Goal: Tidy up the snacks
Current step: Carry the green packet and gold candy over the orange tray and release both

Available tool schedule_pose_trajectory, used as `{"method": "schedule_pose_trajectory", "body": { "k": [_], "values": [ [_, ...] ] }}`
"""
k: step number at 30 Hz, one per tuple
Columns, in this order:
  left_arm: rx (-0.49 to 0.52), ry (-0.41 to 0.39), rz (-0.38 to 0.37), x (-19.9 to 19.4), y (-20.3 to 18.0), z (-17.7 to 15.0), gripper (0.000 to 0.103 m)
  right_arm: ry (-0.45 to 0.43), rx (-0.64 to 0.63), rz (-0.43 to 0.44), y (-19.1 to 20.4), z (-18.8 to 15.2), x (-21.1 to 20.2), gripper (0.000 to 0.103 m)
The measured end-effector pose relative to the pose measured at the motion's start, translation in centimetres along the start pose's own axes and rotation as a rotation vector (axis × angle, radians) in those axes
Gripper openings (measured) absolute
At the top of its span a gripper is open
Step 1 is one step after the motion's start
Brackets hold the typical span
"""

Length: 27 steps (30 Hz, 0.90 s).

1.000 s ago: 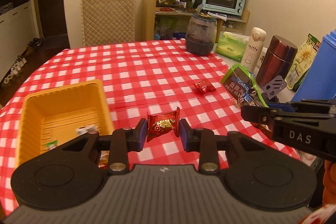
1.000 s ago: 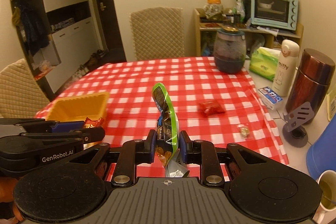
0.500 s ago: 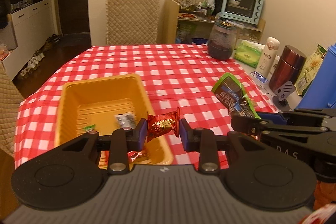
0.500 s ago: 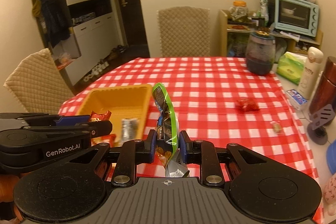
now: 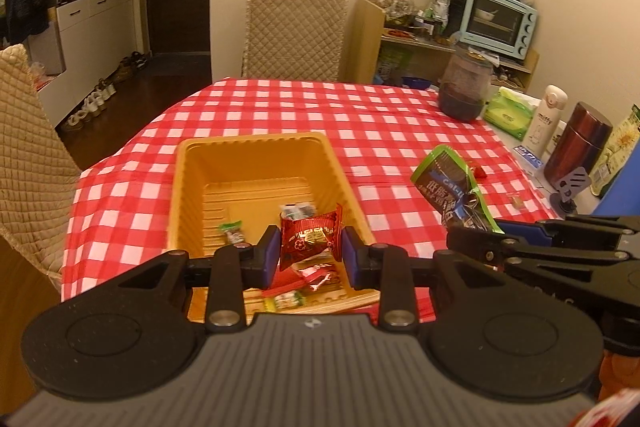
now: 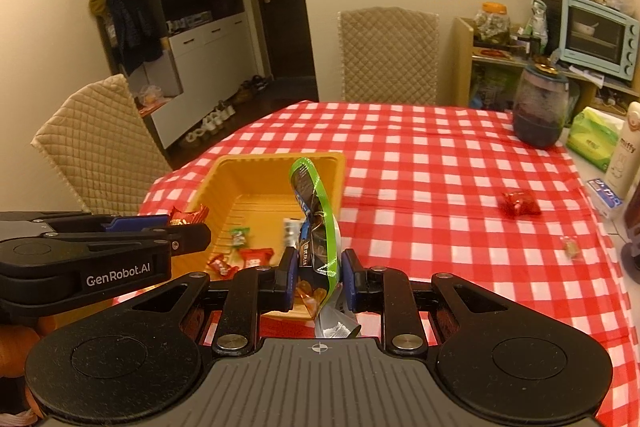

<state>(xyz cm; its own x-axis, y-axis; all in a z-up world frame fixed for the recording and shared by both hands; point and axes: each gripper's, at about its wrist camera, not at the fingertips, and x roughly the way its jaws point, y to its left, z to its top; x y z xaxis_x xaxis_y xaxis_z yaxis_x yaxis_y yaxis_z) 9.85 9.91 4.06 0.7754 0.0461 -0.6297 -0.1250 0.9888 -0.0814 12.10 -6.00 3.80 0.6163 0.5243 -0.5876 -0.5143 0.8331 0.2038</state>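
Observation:
My left gripper [image 5: 307, 253] is shut on a red foil candy [image 5: 310, 237] and hangs over the near end of the yellow tray [image 5: 256, 163]. Several small wrapped snacks lie in the tray [image 6: 244, 187]. My right gripper [image 6: 317, 273] is shut on a dark snack bag with a green edge [image 6: 316, 211], held upright over the tray's near right corner. That bag [image 5: 452, 183] and the right gripper also show at the right of the left wrist view. The left gripper with its candy [image 6: 188, 215] appears at the left of the right wrist view.
On the red checked tablecloth [image 6: 440, 155] lie a loose red candy [image 6: 520, 203] and a small clear-wrapped sweet [image 6: 571, 247]. A dark jar [image 6: 539, 107], tissue pack [image 6: 592, 139], white bottle [image 5: 546, 117] and brown flask [image 5: 578, 143] stand at the right. Chairs flank the table's far and left sides.
Both grippers have swung left across the table with their loads, from beside the tray to over its near end. The tray now lies centred below them.

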Motion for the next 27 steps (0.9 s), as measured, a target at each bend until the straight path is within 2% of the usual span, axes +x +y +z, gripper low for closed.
{"method": "schedule_pose_trajectory", "body": {
  "k": [13, 27],
  "values": [
    [-0.046, 0.02, 0.041, 1.6, 3.4, 0.4, 0.03, 0.032, -0.017, 0.039, 1.7, 1.1, 3.5, 0.023],
    [-0.068, 0.055, 0.054, 6.1, 6.2, 1.7, 0.03, 0.074, -0.029, 0.062, 2.3, 2.8, 9.9, 0.023]
  ]
}}
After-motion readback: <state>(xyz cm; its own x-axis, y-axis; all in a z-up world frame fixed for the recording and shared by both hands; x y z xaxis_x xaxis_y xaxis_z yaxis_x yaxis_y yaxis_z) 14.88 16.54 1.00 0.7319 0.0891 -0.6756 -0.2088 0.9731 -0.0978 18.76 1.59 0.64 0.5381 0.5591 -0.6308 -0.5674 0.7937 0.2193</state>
